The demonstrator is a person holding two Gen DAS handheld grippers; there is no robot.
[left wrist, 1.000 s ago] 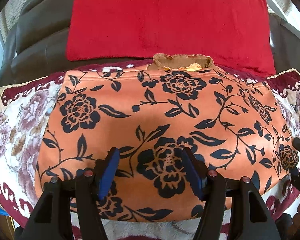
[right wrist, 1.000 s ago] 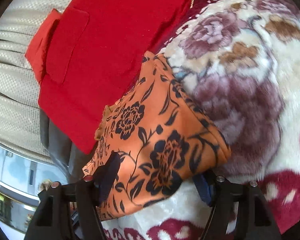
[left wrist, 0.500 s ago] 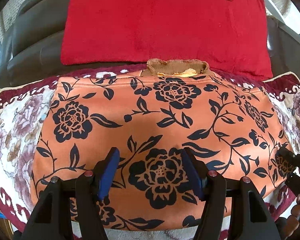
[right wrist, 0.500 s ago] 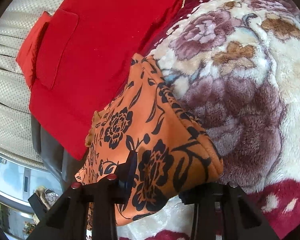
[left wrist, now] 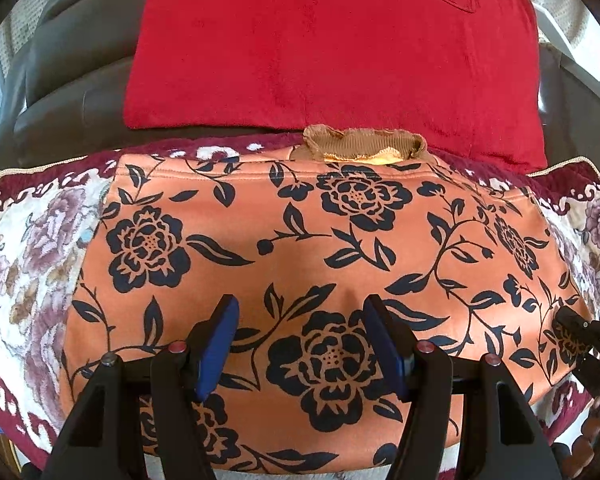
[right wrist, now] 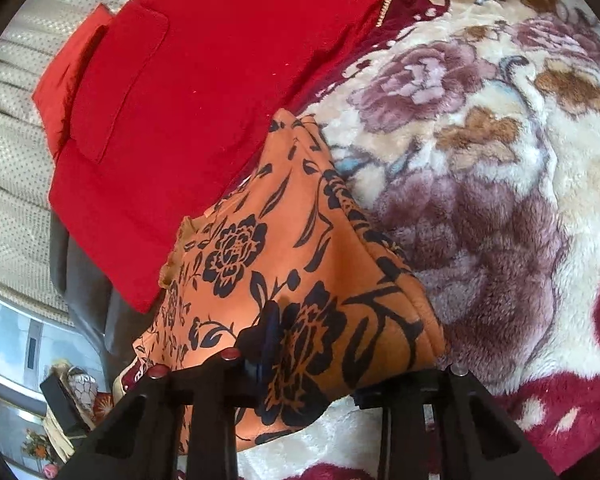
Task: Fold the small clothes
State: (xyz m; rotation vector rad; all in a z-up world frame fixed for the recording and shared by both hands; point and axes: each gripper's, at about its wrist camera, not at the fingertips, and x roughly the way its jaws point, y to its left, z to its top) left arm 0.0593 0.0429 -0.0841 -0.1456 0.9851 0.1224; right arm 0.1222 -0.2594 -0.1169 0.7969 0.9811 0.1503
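Note:
An orange garment with black flowers lies folded flat on a floral plush blanket, its brown ribbed collar at the far edge. My left gripper hovers open over the garment's near part, blue pads spread, holding nothing. My right gripper is shut on the garment's right corner, one finger on top of the cloth and the other under it. It also shows in the left wrist view at the garment's right edge.
A folded red garment with a pocket lies behind the orange one on a dark leather seat. A cream curtain hangs behind. The blanket spreads out to the right.
My right gripper has moved forward and closed on the garment's right corner. My left gripper stays open and has shifted a little forward over the cloth.

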